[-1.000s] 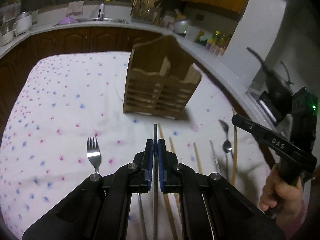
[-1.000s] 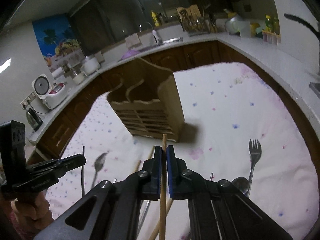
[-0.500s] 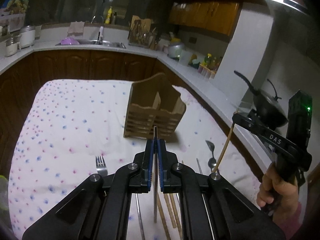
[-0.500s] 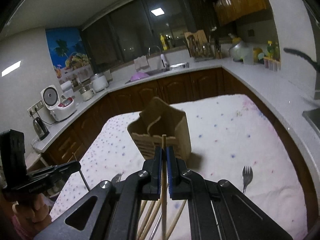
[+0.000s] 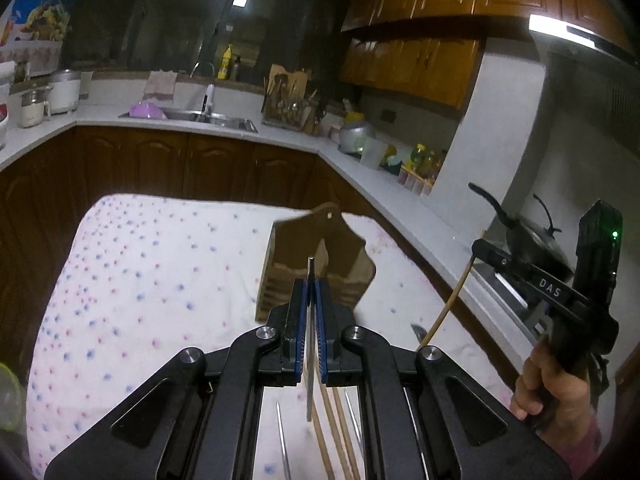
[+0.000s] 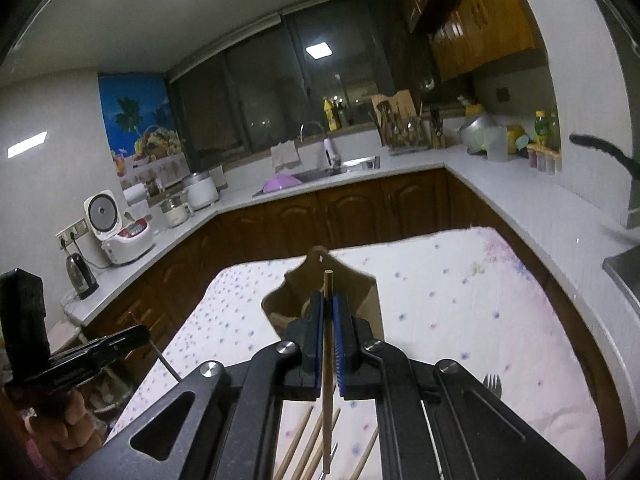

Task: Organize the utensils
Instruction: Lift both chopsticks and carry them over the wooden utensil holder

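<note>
Above the spotted surface (image 5: 132, 280) each hand-held gripper is clamped on a piece, left (image 5: 311, 300) on a metal utensil (image 5: 309, 360), right (image 6: 328, 322) on a chopstick (image 6: 328, 364); next, I judge, you drop both into the wooden holder (image 5: 316, 268) just beyond.

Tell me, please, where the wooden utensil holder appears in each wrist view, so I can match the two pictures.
Left wrist view: the wooden utensil holder stands on the dotted tablecloth at centre, just beyond the left gripper.
Right wrist view: it stands at centre, partly behind the right gripper.
Shared landmark: the sink faucet on the far counter.
</note>
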`<state>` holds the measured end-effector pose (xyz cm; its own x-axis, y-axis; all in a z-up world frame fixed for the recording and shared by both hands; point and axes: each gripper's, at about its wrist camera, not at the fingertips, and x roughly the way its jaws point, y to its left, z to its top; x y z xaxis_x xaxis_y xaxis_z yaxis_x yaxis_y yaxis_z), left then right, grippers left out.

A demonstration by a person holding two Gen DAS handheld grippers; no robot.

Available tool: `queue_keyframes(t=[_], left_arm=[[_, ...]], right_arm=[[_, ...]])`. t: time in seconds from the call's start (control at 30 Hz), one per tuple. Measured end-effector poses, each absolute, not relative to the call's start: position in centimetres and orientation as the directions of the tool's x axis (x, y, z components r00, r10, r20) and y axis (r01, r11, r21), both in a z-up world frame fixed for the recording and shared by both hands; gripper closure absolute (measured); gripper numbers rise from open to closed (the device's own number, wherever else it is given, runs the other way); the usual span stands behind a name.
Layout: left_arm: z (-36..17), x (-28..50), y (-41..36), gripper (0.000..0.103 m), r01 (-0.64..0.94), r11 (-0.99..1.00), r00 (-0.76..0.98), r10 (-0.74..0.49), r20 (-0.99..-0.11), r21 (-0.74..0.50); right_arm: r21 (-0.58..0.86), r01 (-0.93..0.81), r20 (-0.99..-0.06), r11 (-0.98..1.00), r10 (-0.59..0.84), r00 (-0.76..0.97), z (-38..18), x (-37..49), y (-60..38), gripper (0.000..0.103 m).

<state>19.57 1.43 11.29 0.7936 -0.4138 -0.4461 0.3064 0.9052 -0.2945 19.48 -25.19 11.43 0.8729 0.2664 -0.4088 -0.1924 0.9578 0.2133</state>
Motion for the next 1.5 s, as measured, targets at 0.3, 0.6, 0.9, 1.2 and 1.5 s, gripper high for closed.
queue_keyframes(t=[0.3, 0.6, 0.9, 1.2, 1.5], left_arm=[[15.9, 22.8, 1.8, 0.099, 0.306, 0.913, 0.857, -0.387, -0.339, -0.268], [18.7, 28.1, 2.4, 0.099, 0.251, 0.917, 0.906, -0.335, -0.257, -0.311], [15.1, 33.5, 0.6, 0.099, 0.193, 0.924, 0.924, -0.284, -0.256, -0.330], [8.9, 36.4, -0.2, 0.099, 0.137, 0.920, 0.898, -0.272, -0.347, -0.367], [7.4, 37.2, -1.3, 0.099, 0.133, 0.925, 0.871, -0.281, -0.403, -0.357]], right_arm=[[0.280, -0.163, -0.284, 0.946, 0.243, 0.927, 15.0, 22.8, -27.0, 0.098], [0.253, -0.127, -0.193, 0.959, 0.179, 0.965, 17.7, 27.3, -27.0, 0.098], [0.205, -0.100, -0.218, 0.974, 0.145, 0.965, 14.0, 31.6, -25.4, 0.098], [0.250, -0.089, -0.265, 0.964, 0.157, 0.951, 7.8, 33.3, -26.0, 0.098], [0.280, -0.078, -0.281, 0.957, 0.159, 0.946, 7.1, 33.4, -27.0, 0.098]])
